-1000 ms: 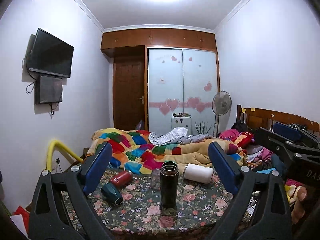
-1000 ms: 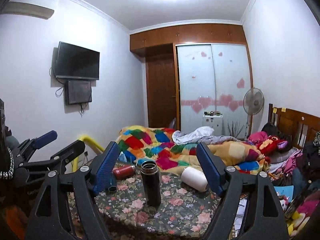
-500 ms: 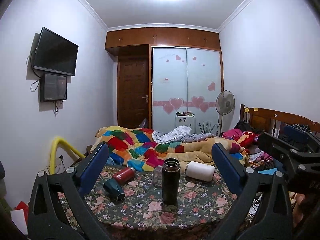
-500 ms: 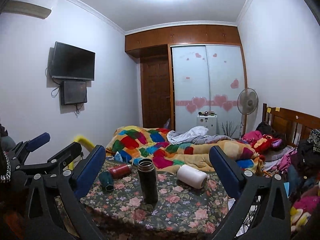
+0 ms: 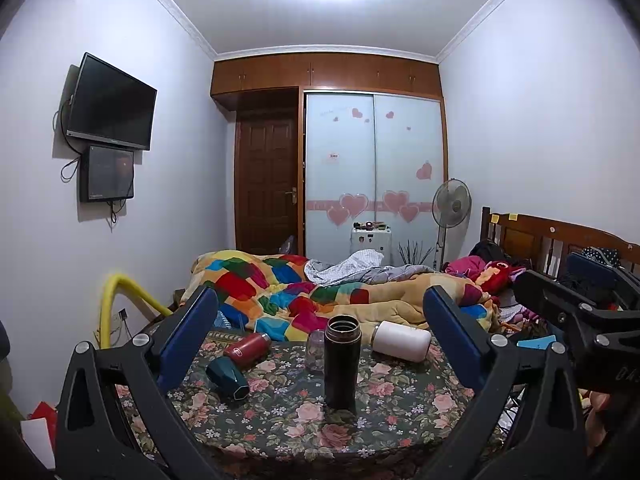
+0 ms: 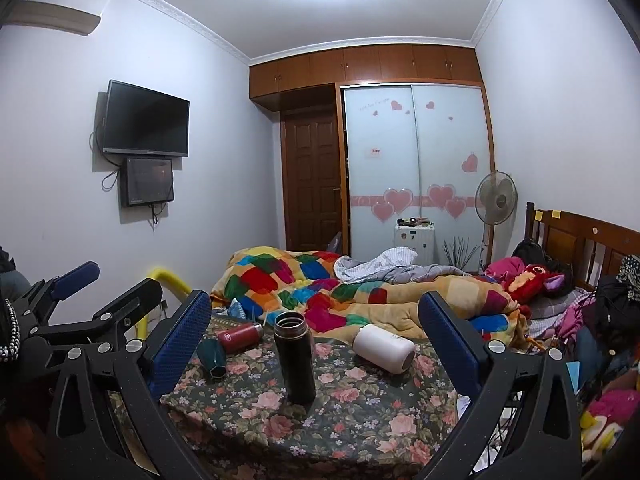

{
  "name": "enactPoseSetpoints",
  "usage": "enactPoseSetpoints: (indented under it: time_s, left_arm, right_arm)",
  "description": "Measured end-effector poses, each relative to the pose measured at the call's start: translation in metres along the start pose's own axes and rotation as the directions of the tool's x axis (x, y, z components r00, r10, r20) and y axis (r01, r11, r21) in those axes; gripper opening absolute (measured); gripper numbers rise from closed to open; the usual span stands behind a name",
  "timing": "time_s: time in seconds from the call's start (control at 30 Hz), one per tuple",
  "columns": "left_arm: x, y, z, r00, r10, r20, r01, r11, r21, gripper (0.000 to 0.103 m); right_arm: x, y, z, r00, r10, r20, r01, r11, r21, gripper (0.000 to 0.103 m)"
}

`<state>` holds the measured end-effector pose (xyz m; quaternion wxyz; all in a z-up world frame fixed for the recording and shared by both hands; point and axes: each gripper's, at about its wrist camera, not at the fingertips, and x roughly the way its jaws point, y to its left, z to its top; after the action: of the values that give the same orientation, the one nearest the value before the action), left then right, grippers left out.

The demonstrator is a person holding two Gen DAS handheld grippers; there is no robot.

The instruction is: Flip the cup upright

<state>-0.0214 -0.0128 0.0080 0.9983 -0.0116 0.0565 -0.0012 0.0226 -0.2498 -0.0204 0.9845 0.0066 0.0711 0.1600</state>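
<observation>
A black flask (image 5: 341, 362) stands upright with its mouth open in the middle of the floral table (image 5: 392, 412); it also shows in the right wrist view (image 6: 295, 357). A white cup (image 5: 401, 341) (image 6: 384, 348), a red flask (image 5: 247, 345) (image 6: 239, 331) and a dark teal cup (image 5: 227, 377) (image 6: 212, 359) lie on their sides. A small clear glass (image 5: 315, 350) stands behind the black flask. My left gripper (image 5: 320, 344) and right gripper (image 6: 314, 344) are both open and empty, held back from the table's near edge.
A bed with a patchwork quilt (image 5: 304, 292) lies just behind the table. A yellow pipe (image 5: 120, 300) is at the left, a wooden headboard (image 5: 560, 240) and piled clothes at the right. The left gripper's body (image 6: 80, 312) shows at the right view's left edge.
Both grippers have opened wider and pulled back and up from the table. The objects on the table have not moved.
</observation>
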Motion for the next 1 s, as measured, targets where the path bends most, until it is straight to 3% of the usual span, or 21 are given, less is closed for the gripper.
enactPoseSetpoints:
  time_s: [1.0]
  left_arm:
    - [0.0089, 0.0027, -0.0076, 1.000, 0.001, -0.012, -0.001, 1.000, -0.011, 0.103]
  right_arm:
    - [0.0025, 0.0018, -0.0023, 1.000, 0.001, -0.018, -0.001, 1.000, 0.005, 0.103]
